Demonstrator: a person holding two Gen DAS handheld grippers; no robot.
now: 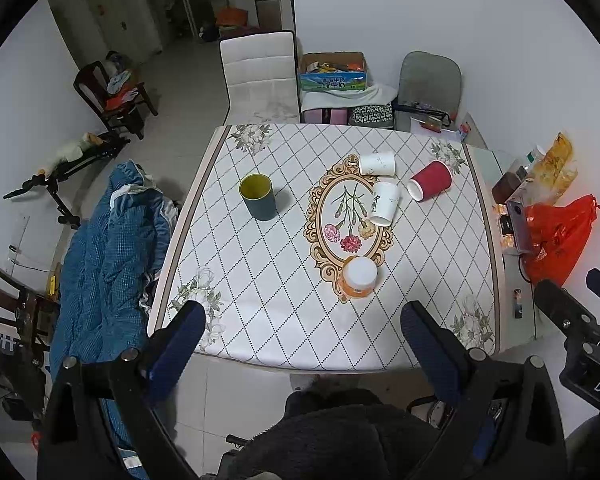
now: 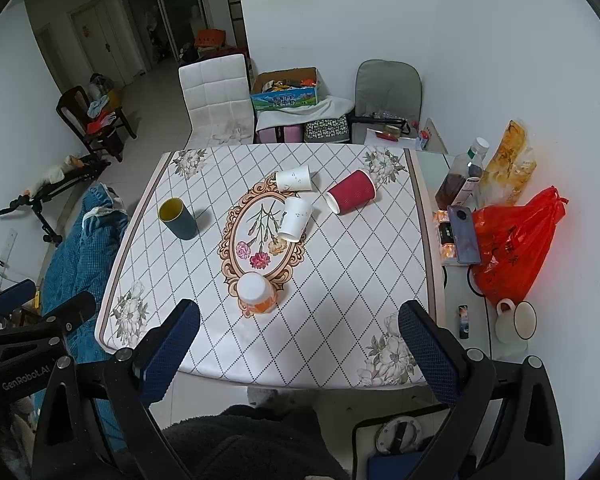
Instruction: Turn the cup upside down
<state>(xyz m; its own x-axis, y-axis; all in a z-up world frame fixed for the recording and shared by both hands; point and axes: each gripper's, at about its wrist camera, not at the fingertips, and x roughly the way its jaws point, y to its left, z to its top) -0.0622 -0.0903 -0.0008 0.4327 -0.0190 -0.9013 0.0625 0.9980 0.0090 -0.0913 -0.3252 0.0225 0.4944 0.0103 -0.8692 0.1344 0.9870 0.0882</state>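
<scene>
Nothing looks started: the green cup (image 1: 257,197) stands upright on the bench (image 1: 260,300), well apart from both grippers, left gripper (image 1: 300,334) and right gripper (image 2: 300,334), whose jaws are spread wide and empty.

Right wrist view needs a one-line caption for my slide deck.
Open right hand-held gripper above a table with an upright green cup, three toppled paper cups, one inverted orange cup.

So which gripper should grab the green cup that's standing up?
Probably the left gripper. The green cup stands upright on the table's left side, nearer that gripper. The right gripper is also open and empty, but would have to reach across the orange cup.
</scene>
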